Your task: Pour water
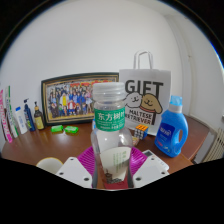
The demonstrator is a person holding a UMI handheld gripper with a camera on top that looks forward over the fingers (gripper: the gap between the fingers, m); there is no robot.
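Clear ribbed bottle in gripper

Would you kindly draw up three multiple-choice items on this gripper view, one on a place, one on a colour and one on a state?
1. Where is the clear water bottle?
A. Between the gripper's fingers
B. Beside the framed photo
C. Behind the gift bag

2. What colour is the detergent bottle standing to the right of the gift bag?
A. Red
B. Blue
C. Yellow

3. What is the state of the water bottle's top?
A. A white cap is screwed on
B. It is open, with no cap
C. A cloth covers it

Answers:
1. A, since the bottle rises straight up from between the two pink-padded fingers.
2. B, since its body and cap are blue.
3. B, since the neck ends in a bare open rim.
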